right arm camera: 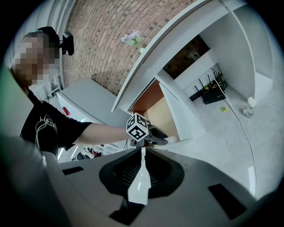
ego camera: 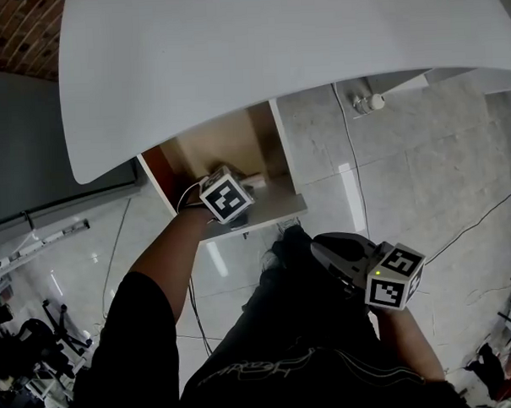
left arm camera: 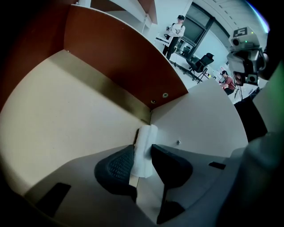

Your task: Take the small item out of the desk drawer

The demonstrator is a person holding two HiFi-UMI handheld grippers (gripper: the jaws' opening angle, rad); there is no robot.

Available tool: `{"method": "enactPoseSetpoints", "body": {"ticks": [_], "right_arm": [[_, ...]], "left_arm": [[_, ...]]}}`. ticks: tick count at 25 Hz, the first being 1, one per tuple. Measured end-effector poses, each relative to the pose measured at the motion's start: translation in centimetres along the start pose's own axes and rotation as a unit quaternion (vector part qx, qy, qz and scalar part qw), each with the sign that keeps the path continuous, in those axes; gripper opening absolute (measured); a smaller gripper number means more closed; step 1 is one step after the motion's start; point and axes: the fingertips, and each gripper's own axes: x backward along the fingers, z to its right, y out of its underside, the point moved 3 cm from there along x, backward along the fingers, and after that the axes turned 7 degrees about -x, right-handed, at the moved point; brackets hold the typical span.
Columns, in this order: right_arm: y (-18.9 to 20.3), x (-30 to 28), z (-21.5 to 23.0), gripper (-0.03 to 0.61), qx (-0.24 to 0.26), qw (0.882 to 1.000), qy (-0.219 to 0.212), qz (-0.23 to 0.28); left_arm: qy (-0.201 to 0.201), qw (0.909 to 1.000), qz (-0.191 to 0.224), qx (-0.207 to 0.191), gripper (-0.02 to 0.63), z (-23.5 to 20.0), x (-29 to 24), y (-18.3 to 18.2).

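The desk drawer (ego camera: 264, 211) stands pulled out under the white desk top (ego camera: 257, 47), its bare wooden floor (left arm camera: 66, 119) showing. A small white roll (left arm camera: 145, 136) stands in the drawer's corner, where the brown wall meets the white one. My left gripper (left arm camera: 142, 150) reaches into the drawer and its two dark pads (left arm camera: 116, 167) press on the roll from both sides. The head view shows this gripper (ego camera: 243, 189) inside the drawer with the white roll (ego camera: 256, 181) at its tip. My right gripper (ego camera: 335, 248) hangs outside, low and right of the drawer, jaws together on nothing (right arm camera: 142, 153).
A white bottle (ego camera: 369, 103) and a cable (ego camera: 349, 169) lie on the tiled floor under the desk. A router (right arm camera: 212, 95) sits further under it. The drawer's brown wall (left arm camera: 120, 57) and white wall (left arm camera: 199, 119) close in around the roll. People and office chairs (left arm camera: 202, 62) are far behind.
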Motion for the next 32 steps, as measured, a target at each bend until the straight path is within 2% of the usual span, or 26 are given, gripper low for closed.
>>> {"method": "enactPoseSetpoints", "body": {"ticks": [7,13,18,21,24,27,32], "right_arm": [[-0.1,-0.6,0.2,0.057,0.007,1.0,-0.011,0.005],[-0.3,-0.6,-0.5,0.057,0.011,1.0,-0.011,0.003],[-1.6,0.0,-1.5,0.057,0.02,1.0,0.007,-0.002],[-1.9,0.2,-2.5,0.057,0.018,1.0,0.005,0.0],[-2.4,0.5,-4.2,0.057,0.027,1.0,-0.001,0.001],[-2.7,0.9,-5.8,0.057,0.03,1.0,0.0,0.01],[-2.8,1.5,-9.4,0.057,0.047,0.999,-0.014,0.019]], "left_arm": [[0.005,1.0,0.001,0.005,0.137,0.3,0.0,0.0],[-0.013,0.9997,-0.014,-0.014,0.126,0.4,0.7,0.0],[-0.027,0.9994,-0.019,-0.005,0.124,0.2,2.0,-0.5],[-0.041,0.9991,0.0,0.008,0.124,0.0,3.9,-1.3],[-0.052,0.9986,0.001,0.011,0.124,0.1,6.2,-1.3],[-0.075,0.9962,0.039,0.023,0.124,0.1,9.6,-2.3],[-0.089,0.991,0.093,0.037,0.124,2.2,15.8,-3.6]]}}
